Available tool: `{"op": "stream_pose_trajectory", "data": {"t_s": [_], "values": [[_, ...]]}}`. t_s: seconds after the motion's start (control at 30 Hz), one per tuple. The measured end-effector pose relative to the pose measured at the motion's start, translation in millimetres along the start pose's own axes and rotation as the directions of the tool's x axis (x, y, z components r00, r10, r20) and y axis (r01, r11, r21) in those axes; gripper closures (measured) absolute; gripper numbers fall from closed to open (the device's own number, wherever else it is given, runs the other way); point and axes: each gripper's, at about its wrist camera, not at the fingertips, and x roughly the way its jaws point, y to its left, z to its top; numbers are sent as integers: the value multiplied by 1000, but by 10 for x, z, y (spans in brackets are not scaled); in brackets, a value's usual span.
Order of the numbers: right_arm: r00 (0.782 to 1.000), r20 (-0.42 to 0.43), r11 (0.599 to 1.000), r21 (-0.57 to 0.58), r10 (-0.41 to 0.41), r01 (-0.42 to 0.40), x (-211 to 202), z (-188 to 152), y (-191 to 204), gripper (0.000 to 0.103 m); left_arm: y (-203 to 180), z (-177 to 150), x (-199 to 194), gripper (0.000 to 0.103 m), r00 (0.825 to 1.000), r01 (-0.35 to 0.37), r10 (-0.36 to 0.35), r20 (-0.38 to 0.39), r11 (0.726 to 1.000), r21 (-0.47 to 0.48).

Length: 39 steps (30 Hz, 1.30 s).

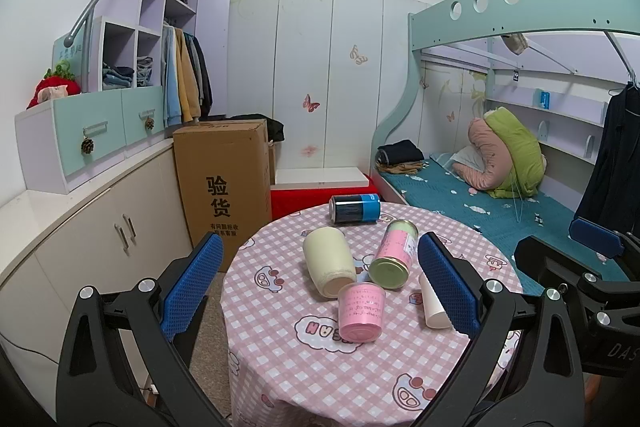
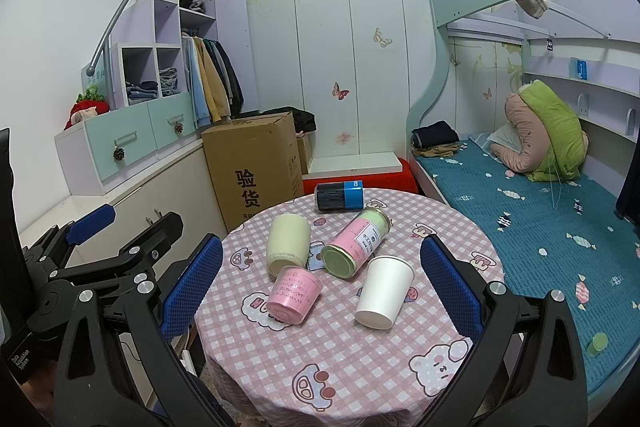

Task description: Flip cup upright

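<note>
A white paper cup point(image 2: 384, 291) lies tilted on its side on the round table point(image 2: 360, 367), its mouth toward the far side. In the left wrist view the white cup point(image 1: 431, 305) is mostly hidden behind my left gripper's right finger. My left gripper point(image 1: 320, 283) is open and empty, above the near edge of the table. My right gripper point(image 2: 320, 283) is open and empty, with the cup between and beyond its fingertips. The left gripper also shows at the left of the right wrist view point(image 2: 92, 227).
Around the cup lie a pink cup point(image 2: 294, 295), a cream cup point(image 2: 288, 245), a pink and green jar point(image 2: 354, 247) and a dark blue can point(image 2: 340, 195). A cardboard box point(image 2: 256, 171) and cabinets stand left of the table. A bunk bed point(image 2: 540, 211) stands to the right.
</note>
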Motion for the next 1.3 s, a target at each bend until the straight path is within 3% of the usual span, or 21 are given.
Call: {"op": "stream_pose_trajectory", "data": {"t_s": [0.9,1.1,1.3], "values": [[1000,-13,1000,10,4,-4,33,-20,-38,7,14,-21,-44,5,1000,-3,3,-7,1000,2],[999,-34,1000,12,4,-3,133,-43,-27,7,19,-191,54,5,999,-2,2,-37,1000,1],[996,-85,1000,19,-4,6,346,-151,-92,7,10,-294,350,5,991,17,-18,-131,1000,-12]]}}
